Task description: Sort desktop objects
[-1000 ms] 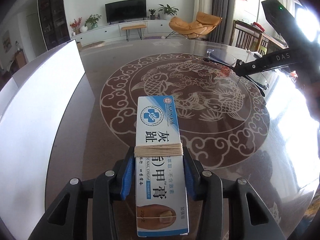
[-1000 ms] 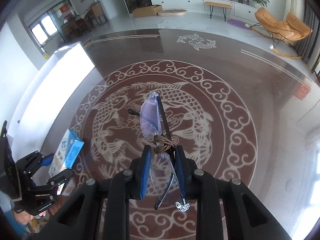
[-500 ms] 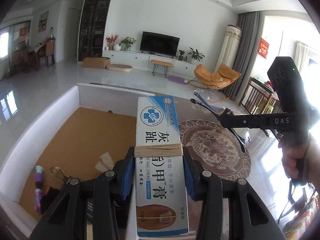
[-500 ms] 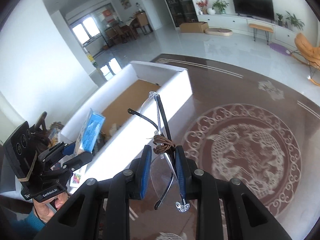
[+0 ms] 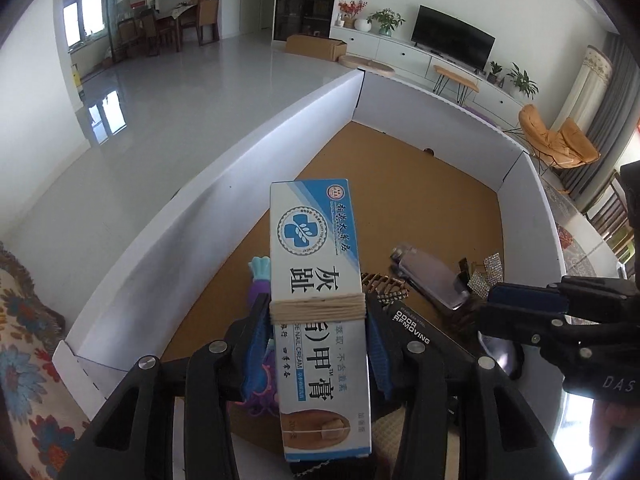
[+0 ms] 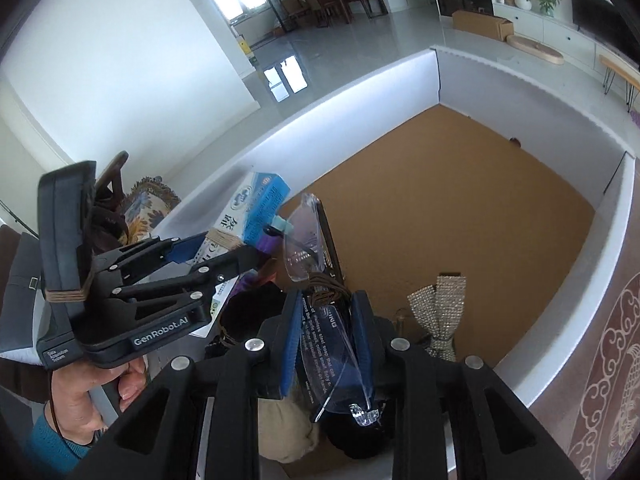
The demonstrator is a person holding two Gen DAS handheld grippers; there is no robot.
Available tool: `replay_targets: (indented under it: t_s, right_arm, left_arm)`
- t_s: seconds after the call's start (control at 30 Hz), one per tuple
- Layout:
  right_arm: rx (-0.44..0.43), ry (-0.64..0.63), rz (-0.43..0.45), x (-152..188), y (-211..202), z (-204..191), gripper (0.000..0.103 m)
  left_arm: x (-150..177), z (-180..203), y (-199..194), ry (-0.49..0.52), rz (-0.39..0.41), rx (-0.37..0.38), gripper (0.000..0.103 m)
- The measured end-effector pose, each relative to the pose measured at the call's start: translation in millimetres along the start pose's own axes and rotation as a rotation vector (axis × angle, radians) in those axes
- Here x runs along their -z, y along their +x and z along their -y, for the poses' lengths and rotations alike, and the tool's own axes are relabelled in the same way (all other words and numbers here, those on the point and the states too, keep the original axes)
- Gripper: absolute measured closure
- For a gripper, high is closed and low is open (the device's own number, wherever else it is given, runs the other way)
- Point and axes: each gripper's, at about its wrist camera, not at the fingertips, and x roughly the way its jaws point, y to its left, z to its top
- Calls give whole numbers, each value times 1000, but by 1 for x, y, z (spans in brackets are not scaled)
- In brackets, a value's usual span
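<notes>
Over the white-walled box (image 5: 280,128), our left tool (image 5: 318,344), jaws opening, has the nail cream carton (image 5: 318,264) between them; our right tool (image 6: 326,336), jaws opening too, has the folded glasses (image 6: 310,248).

Your left gripper (image 5: 318,344) carries the nail cream box (image 5: 318,280), bound with tan string, its jaws easing open with the box between the blue fingers (image 5: 256,344). It hangs over the white-walled bin (image 5: 224,176), above a purple toy (image 5: 260,284) near the bin's left wall. The right gripper (image 5: 560,320) enters from the right.
</notes>
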Motion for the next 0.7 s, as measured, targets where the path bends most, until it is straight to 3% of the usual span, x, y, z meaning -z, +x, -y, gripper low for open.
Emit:
replay_targets:
  t_s: [0.07, 0.13, 0.23, 0.33, 0.47, 0.53, 0.63, 0.7]
  right_arm:
    - [0, 11, -13, 3, 6, 2, 65]
    - [3, 6, 3, 5, -2, 3, 44]
    - [28, -21, 43, 6, -29, 4, 16]
    - [85, -60, 96, 5, -60, 3, 1]
    - [166, -102, 155, 6, -91, 5, 0]
    - [169, -81, 142, 8, -97, 12, 0]
    - [214, -65, 126, 12, -100, 23, 0]
    - [250, -73, 113, 15, -101, 26, 0]
  left_arm:
    - [1, 0, -6, -19, 22, 12, 46]
    - [2, 0, -18, -28, 64, 13, 24]
    - [2, 9, -43, -17, 154, -1, 9]
    - [2, 26, -65, -22, 228, -73, 0]
    - [11, 43, -83, -39, 272, -176, 0]
    - [17, 49, -86, -58, 264, -197, 0]
    - [30, 55, -93, -121, 285, -293, 0]
    - [37, 57, -98, -150, 302, -306, 0]
